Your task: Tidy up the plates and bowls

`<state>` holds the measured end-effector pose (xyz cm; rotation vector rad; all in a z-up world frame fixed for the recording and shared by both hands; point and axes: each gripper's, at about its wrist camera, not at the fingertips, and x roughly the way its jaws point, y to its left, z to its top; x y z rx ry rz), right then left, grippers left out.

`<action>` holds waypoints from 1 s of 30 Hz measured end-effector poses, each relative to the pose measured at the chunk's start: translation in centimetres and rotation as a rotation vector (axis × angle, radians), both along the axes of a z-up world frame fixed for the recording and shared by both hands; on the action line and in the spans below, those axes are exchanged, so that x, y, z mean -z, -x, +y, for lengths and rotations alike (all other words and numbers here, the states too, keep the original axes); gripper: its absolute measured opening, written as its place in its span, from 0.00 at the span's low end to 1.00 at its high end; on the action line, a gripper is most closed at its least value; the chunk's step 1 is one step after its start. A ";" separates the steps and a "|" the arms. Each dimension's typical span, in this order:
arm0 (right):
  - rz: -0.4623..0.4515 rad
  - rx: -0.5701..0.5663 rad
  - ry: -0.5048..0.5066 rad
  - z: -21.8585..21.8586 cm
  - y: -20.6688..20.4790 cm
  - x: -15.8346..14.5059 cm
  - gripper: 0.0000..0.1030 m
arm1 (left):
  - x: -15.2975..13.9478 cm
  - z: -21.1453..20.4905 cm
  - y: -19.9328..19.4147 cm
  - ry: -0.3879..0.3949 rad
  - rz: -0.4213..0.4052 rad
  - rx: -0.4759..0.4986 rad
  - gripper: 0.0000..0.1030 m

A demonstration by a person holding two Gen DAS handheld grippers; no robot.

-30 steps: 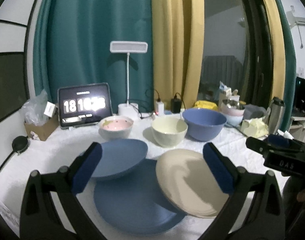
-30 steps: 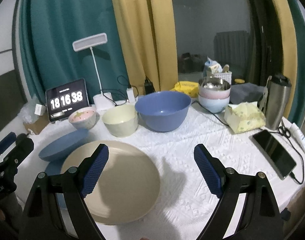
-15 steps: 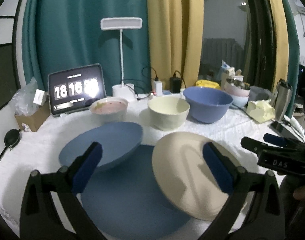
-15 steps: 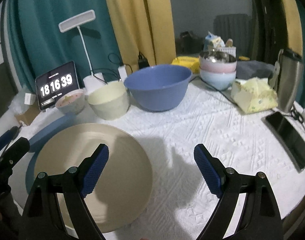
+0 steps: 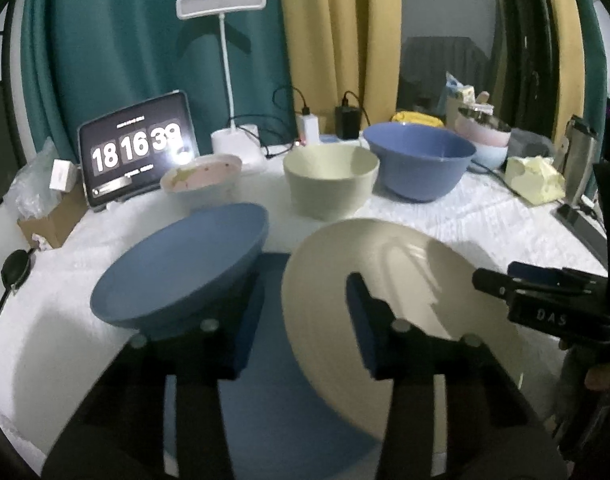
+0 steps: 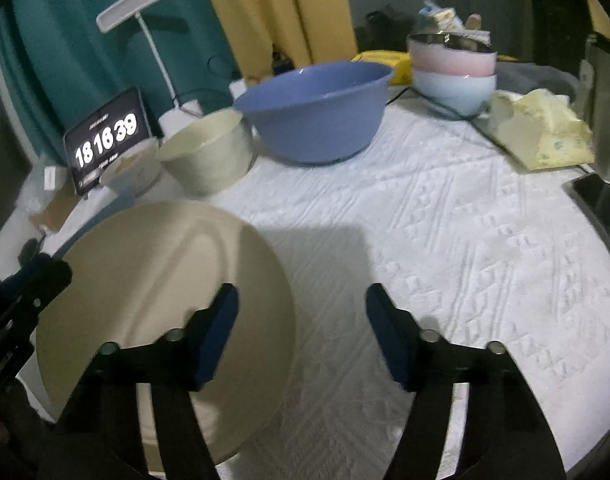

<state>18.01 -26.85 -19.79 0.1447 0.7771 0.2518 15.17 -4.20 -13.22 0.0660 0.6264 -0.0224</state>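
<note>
A beige plate leans across a large flat blue plate, with a shallow blue dish tilted on that plate's left side. My left gripper hangs low over them, its jaws closing; the beige plate's left rim lies between the pads, which do not press on it. My right gripper is closing too, astride the beige plate's right rim without pressing it. Behind stand a pink bowl, a cream bowl and a big blue bowl.
A tablet clock, a desk lamp and a cardboard box line the back left. Stacked pastel bowls, a tissue pack, a phone and a steel flask sit at the right. White cloth covers the table.
Both grippers have come down and closer to the plates, which now look larger. Their jaws have narrowed from wide open to around the beige plate's rims.
</note>
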 end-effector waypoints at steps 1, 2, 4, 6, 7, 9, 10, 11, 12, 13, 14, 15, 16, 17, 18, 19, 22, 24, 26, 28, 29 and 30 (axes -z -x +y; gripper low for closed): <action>0.012 -0.009 0.005 0.2 -0.2 0.1 0.49 | 0.1 -0.2 0.0 -0.003 0.003 -0.001 0.40; 0.021 -0.021 0.010 0.3 -0.3 0.2 0.45 | 0.1 -0.3 0.0 -0.005 0.005 -0.001 0.37; 0.025 -0.034 0.019 0.7 -0.4 0.3 0.35 | 0.1 -0.6 0.0 -0.015 0.012 -0.003 0.33; 0.028 -0.047 0.023 0.8 -0.3 0.4 0.25 | 0.2 -0.8 -0.1 -0.016 0.021 -0.006 0.28; 0.029 -0.051 0.023 0.8 -0.3 0.4 0.21 | 0.2 -0.8 -0.1 -0.018 0.026 -0.008 0.28; 0.029 -0.052 0.019 0.7 -0.3 0.4 0.21 | 0.2 -0.9 -0.1 -0.022 0.031 -0.015 0.27; 0.030 -0.054 0.011 0.6 -0.3 0.4 0.20 | 0.1 -0.9 -0.1 -0.018 0.037 -0.019 0.27; 0.036 -0.058 0.006 0.4 -0.3 0.4 0.19 | 0.1 -1.0 -0.1 -0.019 0.040 -0.022 0.27; 0.035 -0.057 -0.001 0.2 -0.3 0.3 0.17 | 0.0 -1.1 -0.1 -0.021 0.040 -0.023 0.27; 0.034 -0.056 -0.006 0.0 -0.2 0.2 0.16 | 0.0 -1.2 -0.1 -0.023 0.039 -0.024 0.27; 0.031 -0.057 -0.009 -0.1 -0.2 0.1 0.16 | -0.2 -1.4 0.0 -0.025 0.038 -0.025 0.27; 0.029 -0.057 -0.009 -0.2 -0.2 0.0 0.16 | -0.3 -1.6 0.0 -0.028 0.035 -0.024 0.27; 0.025 -0.055 -0.010 -0.4 0.0 -0.2 0.16 | -0.4 -1.8 0.1 -0.032 0.032 -0.022 0.27; 0.022 -0.052 -0.013 -0.6 0.0 -0.3 0.16 | -0.5 -2.1 0.1 -0.036 0.030 -0.020 0.27; 0.018 -0.049 -0.015 -0.9 0.0 -0.5 0.16 | -0.5 -2.4 0.1 -0.039 0.031 -0.017 0.27; 0.014 -0.044 -0.016 -1.2 0.0 -0.7 0.16 | -0.6 -2.6 0.0 -0.039 0.033 -0.016 0.27; 0.003 -0.031 -0.022 -2.1 0.0 -1.1 0.16 | -0.5 -3.4 -0.2 -0.043 0.046 -0.005 0.27; -0.003 -0.020 -0.024 -2.8 -0.1 -1.3 0.16 | -0.5 -4.1 -0.4 -0.045 0.053 0.004 0.27; -0.007 -0.008 -0.027 -3.6 -0.2 -1.4 0.16 | -0.5 -4.9 -0.6 -0.051 0.058 0.013 0.27; -0.011 0.001 -0.029 -4.3 -0.3 -1.6 0.16 | -0.5 -5.5 -0.8 -0.055 0.064 0.020 0.27; -0.017 0.005 -0.034 -4.6 -0.4 -1.6 0.16 | -0.5 -5.8 -1.0 -0.057 0.068 0.023 0.27; -0.017 0.011 -0.036 -5.0 -0.5 -1.7 0.16 | -0.4 -6.2 -1.2 -0.059 0.072 0.027 0.27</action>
